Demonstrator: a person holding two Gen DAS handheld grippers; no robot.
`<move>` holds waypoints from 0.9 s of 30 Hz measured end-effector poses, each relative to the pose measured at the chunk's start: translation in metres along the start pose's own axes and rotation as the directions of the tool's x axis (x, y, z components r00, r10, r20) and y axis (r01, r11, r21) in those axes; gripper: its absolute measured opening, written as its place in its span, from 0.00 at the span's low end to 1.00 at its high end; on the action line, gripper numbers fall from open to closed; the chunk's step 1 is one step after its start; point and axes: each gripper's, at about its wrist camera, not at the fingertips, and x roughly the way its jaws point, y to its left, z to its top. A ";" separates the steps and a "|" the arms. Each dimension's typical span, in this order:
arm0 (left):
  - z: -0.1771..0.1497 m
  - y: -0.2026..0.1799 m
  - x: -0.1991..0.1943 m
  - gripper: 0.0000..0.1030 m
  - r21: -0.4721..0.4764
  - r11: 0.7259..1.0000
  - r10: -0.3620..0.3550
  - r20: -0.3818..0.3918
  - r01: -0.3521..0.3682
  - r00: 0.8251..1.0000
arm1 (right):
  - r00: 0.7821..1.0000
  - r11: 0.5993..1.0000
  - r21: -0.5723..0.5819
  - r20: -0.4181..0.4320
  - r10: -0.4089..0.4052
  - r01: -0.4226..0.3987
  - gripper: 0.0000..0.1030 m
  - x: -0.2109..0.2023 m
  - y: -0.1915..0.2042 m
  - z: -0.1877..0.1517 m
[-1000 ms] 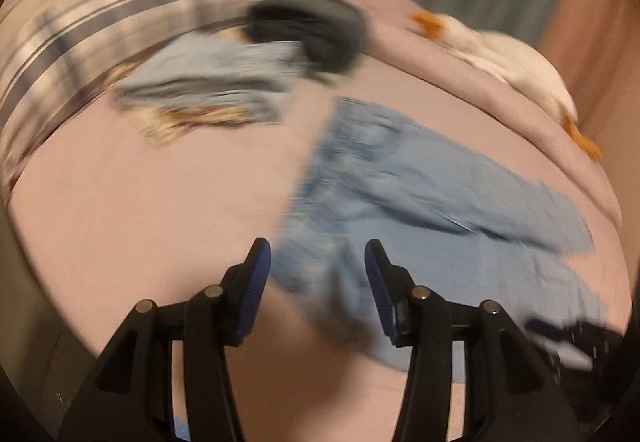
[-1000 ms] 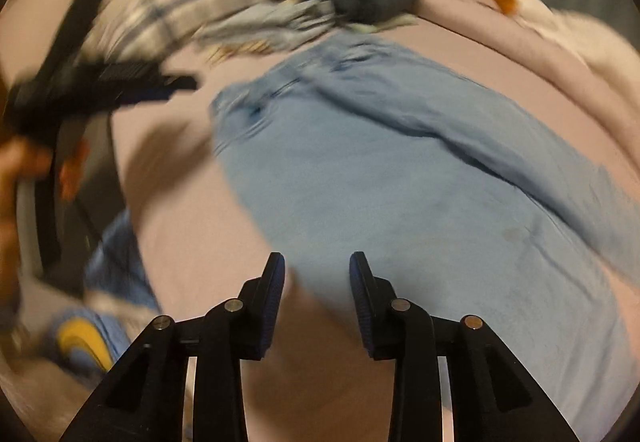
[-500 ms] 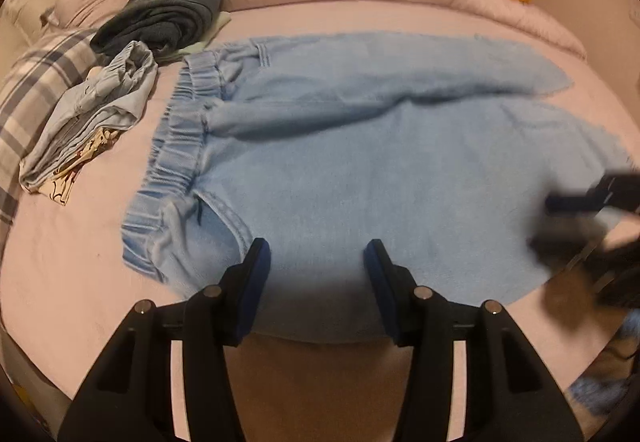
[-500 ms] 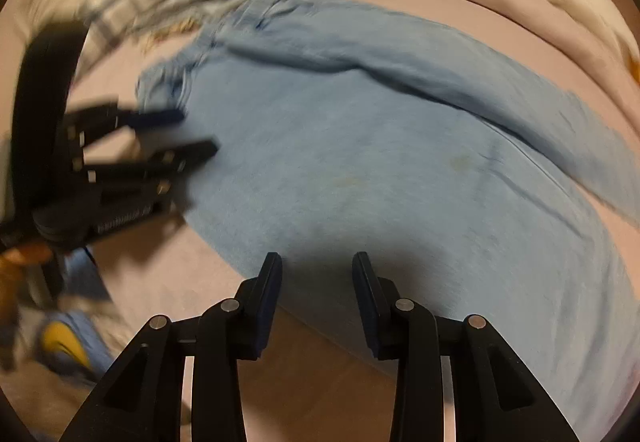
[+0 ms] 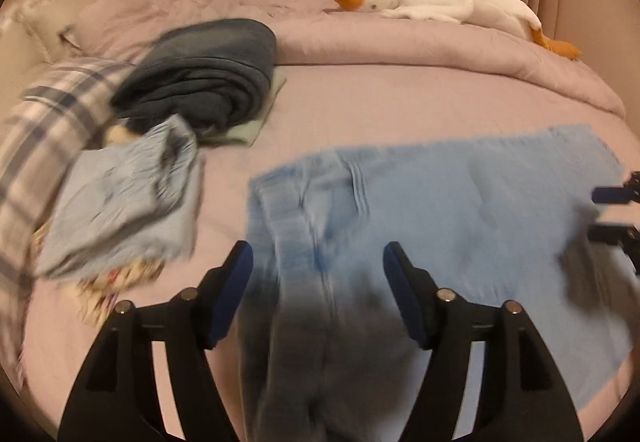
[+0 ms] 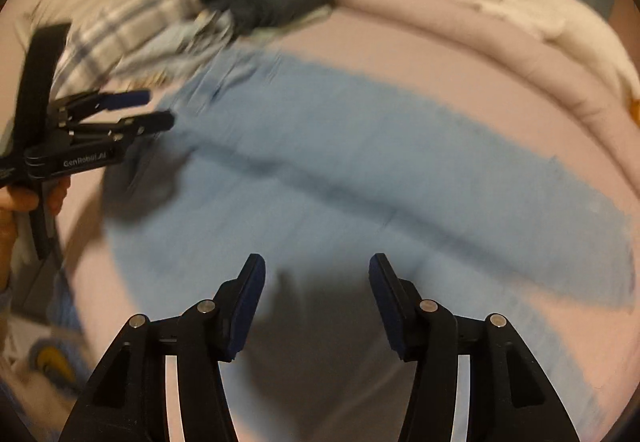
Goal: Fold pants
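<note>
Light blue pants [image 5: 420, 201] spread flat on pink bed [image 5: 360, 101], centre to 3 o'clock. Left gripper [image 5: 318, 270] over waistband (blurred), jaws opening, nothing pinched. Right gripper [image 6: 316, 282] over leg, jaws opening, empty.

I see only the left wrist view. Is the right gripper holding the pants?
Observer: No. The right gripper is opening, with no cloth between its jaws; the pants lie spread out on the bed beyond it.
Operator: How does my left gripper look from there?
Observer: The left gripper is opening too, with nothing in it, beside the waistband.
Operator: What carries it?
Observer: A hand grips its handle.
</note>
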 end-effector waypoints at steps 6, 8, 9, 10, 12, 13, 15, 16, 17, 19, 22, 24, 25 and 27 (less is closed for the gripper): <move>0.041 0.046 0.059 0.67 -0.145 0.989 -0.049 -0.076 0.038 0.996 | 0.997 0.997 0.003 0.023 -0.075 0.075 0.53 0.038 -0.073 0.059; 0.047 0.055 0.077 0.66 -0.154 0.985 -0.098 -0.129 0.078 0.987 | 0.998 0.999 -0.001 0.013 -0.054 0.054 0.55 0.055 -0.091 0.078; 0.048 0.057 0.081 0.65 -0.151 0.985 -0.108 -0.140 0.086 0.984 | 0.999 0.999 -0.010 -0.005 -0.046 0.046 0.55 0.061 -0.095 0.083; 0.049 0.058 0.084 0.65 -0.147 0.984 -0.119 -0.153 0.097 0.981 | 0.999 0.999 -0.027 -0.021 -0.044 0.044 0.55 0.069 -0.097 0.086; 0.050 0.061 0.090 0.60 -0.136 0.979 -0.173 -0.178 0.150 0.969 | 0.997 0.997 -0.070 -0.063 -0.037 0.032 0.55 0.090 -0.098 0.098; 0.050 0.061 0.091 0.51 -0.135 0.976 -0.193 -0.185 0.170 0.964 | 0.996 0.997 -0.081 -0.089 -0.026 0.019 0.55 0.100 -0.100 0.103; 0.045 0.061 0.095 0.45 -0.126 0.973 -0.215 -0.212 0.191 0.953 | 0.987 0.995 -0.093 -0.163 0.008 -0.023 0.55 0.120 -0.102 0.107; 0.043 0.059 0.097 0.41 -0.109 0.976 -0.206 -0.224 0.186 0.952 | 0.981 0.994 -0.100 -0.194 0.023 -0.043 0.56 0.129 -0.103 0.108; 0.043 0.059 0.098 0.40 -0.100 0.978 -0.202 -0.226 0.184 0.953 | 0.980 0.992 -0.110 -0.196 0.032 -0.054 0.58 0.132 -0.105 0.109; 0.044 0.055 0.094 0.37 -0.095 0.979 -0.196 -0.217 0.179 0.956 | 0.977 0.993 -0.096 -0.205 0.050 -0.071 0.57 0.132 -0.106 0.111; 0.050 0.048 0.081 0.36 -0.075 0.986 -0.162 -0.191 0.150 0.968 | 0.973 0.989 -0.086 -0.211 0.099 -0.119 0.12 0.123 -0.099 0.108; 0.052 0.047 0.069 0.36 -0.059 0.987 -0.154 -0.150 0.147 0.977 | 0.980 0.985 -0.160 -0.199 0.032 -0.065 0.08 0.114 -0.085 0.103; 0.052 0.047 0.067 0.37 -0.058 0.987 -0.155 -0.137 0.148 0.978 | 0.982 0.982 -0.187 -0.189 0.006 -0.042 0.07 0.108 -0.080 0.102; 0.048 0.042 0.078 0.37 -0.039 0.994 -0.111 -0.180 0.105 0.977 | 0.988 0.985 -0.173 -0.150 -0.023 -0.004 0.06 0.099 -0.084 0.107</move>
